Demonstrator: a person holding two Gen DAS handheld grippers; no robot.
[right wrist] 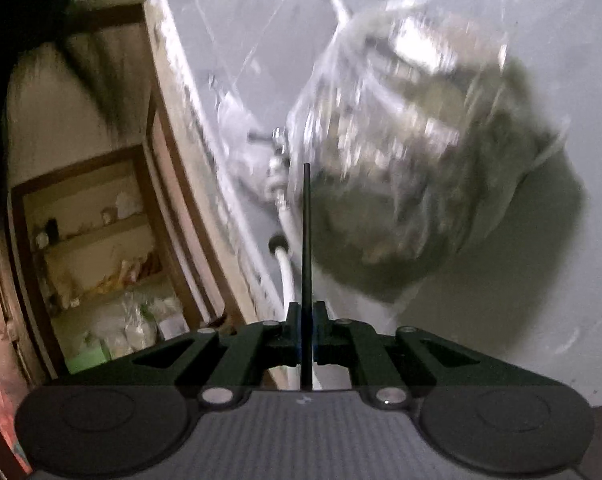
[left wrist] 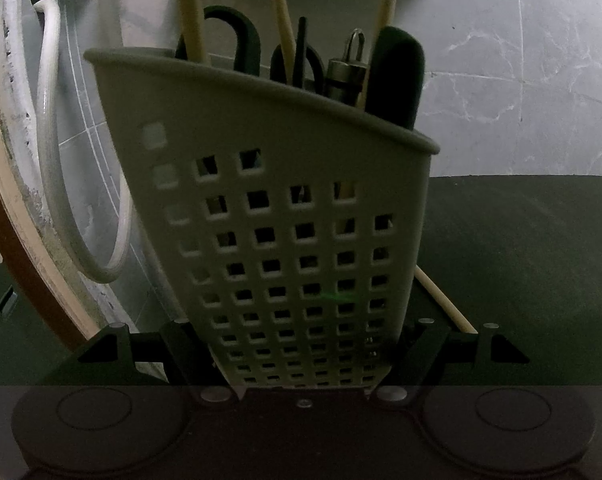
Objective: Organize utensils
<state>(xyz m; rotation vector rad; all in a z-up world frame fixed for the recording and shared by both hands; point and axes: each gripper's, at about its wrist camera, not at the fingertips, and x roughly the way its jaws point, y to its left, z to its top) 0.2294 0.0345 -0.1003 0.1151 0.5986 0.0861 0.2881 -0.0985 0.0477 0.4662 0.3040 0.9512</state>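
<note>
A pale perforated utensil holder (left wrist: pixel 285 208) fills the left wrist view, tilted, with my left gripper (left wrist: pixel 301 344) shut on its lower end, one finger on each side. Inside stand wooden chopsticks (left wrist: pixel 191 12), black scissor handles (left wrist: pixel 245 40), a metal tool with a loop (left wrist: pixel 347 76) and a thick black handle (left wrist: pixel 397 76). One wooden stick (left wrist: pixel 445 300) lies on the dark counter behind the holder. In the right wrist view my right gripper (right wrist: pixel 305 332) is shut on a thin black utensil (right wrist: pixel 305 240), which stands straight out past the fingers, seen edge-on.
A white hose (left wrist: pixel 49 160) loops down the tiled wall (left wrist: pixel 501 60) left of the holder. The dark counter (left wrist: pixel 521 260) stretches to the right. A blurred plastic bag (right wrist: pixel 413 152) hangs on the wall ahead of the right gripper. At left is a wooden-framed shelf (right wrist: pixel 97 240) with goods.
</note>
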